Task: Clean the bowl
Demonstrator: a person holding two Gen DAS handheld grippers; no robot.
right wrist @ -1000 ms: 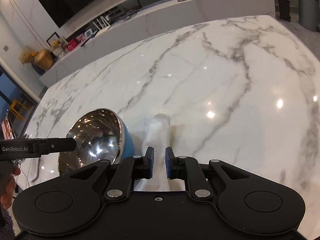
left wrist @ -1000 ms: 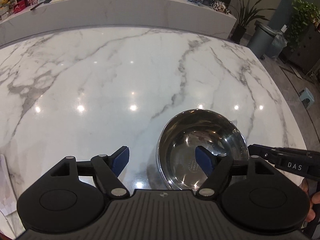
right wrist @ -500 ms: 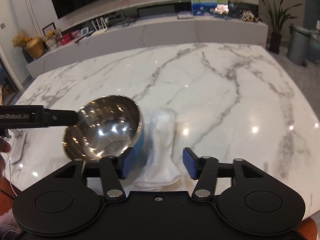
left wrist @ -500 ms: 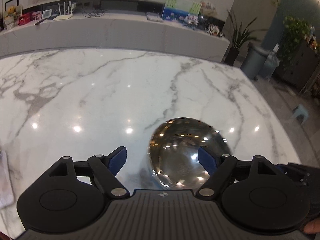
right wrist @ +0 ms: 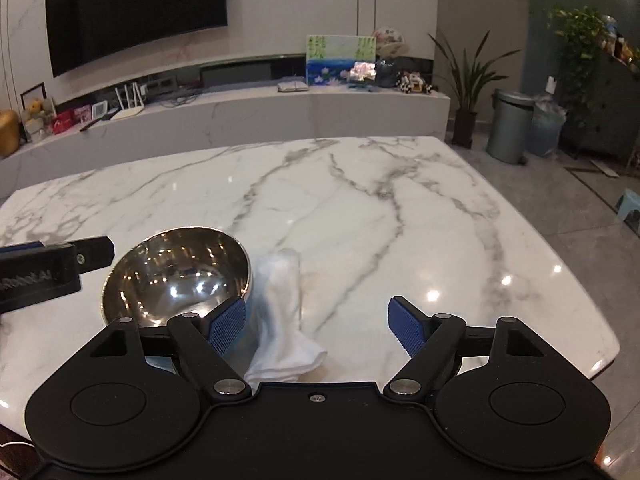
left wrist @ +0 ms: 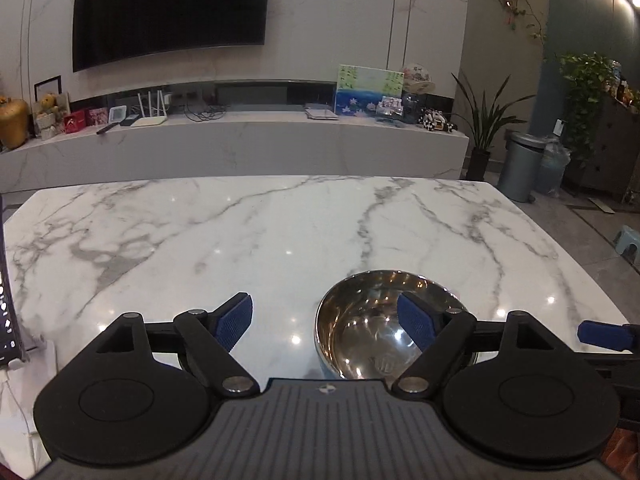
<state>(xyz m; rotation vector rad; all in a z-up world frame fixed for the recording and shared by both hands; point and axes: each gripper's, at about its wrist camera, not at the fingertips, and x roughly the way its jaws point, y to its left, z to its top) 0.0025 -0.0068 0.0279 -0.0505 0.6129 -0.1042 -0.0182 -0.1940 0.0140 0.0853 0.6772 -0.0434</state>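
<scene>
The shiny steel bowl (left wrist: 372,332) (right wrist: 176,276), blue on the outside, stands upright on the white marble table (left wrist: 240,240) (right wrist: 400,220). My left gripper (left wrist: 324,312) is open; its right finger hangs over the bowl's inside and its left finger over bare table, with neither pad on the rim. A crumpled white cloth (right wrist: 280,300) lies on the table against the bowl's right side. My right gripper (right wrist: 316,312) is above the cloth's near end; its jaws are opening wide and do not touch the cloth. Each gripper's finger shows in the other's view: left gripper (right wrist: 52,272), right gripper (left wrist: 604,334).
The table's right edge (right wrist: 580,280) drops to a grey tiled floor with a small stool (right wrist: 630,204). Beyond the far edge runs a marble ledge (left wrist: 240,140) with ornaments, under a wall TV. A bin (left wrist: 520,164) and plants stand at the right. A device with a white cable (left wrist: 8,320) sits at the left.
The right jaws went from shut on the white cloth to wide open, leaving it on the table. The tilted bowl now stands upright. Both views have tipped upward.
</scene>
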